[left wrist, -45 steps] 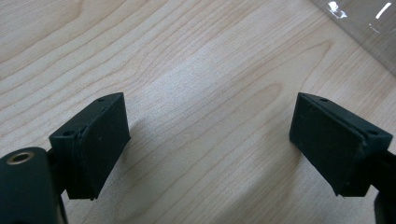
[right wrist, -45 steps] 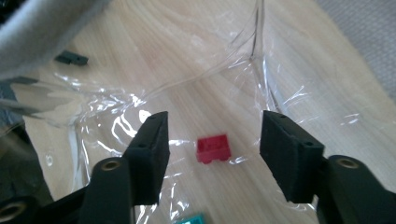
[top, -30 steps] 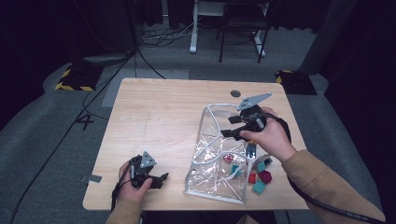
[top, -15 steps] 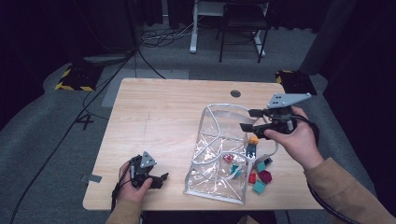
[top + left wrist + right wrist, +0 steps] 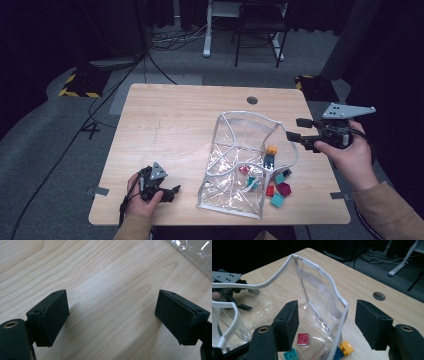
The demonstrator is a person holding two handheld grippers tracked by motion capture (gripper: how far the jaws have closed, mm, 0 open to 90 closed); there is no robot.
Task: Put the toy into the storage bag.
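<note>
Right gripper [image 5: 298,131] hovers with jaws apart and nothing between them, just beside the clear plastic pouch [image 5: 240,165] that stands open on the desk [image 5: 175,120]. Toy bricks [image 5: 278,187] lie below it. Left gripper [image 5: 167,191] rests open, well apart.

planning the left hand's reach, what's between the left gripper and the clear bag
Bare tabletop: the high view shows nothing between the left gripper and the clear bag.

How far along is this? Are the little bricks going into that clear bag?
Partly. A few bricks seem to lie inside the clear bag; several others sit beside it on the table. Both the right gripper and left gripper are open and empty.
</note>
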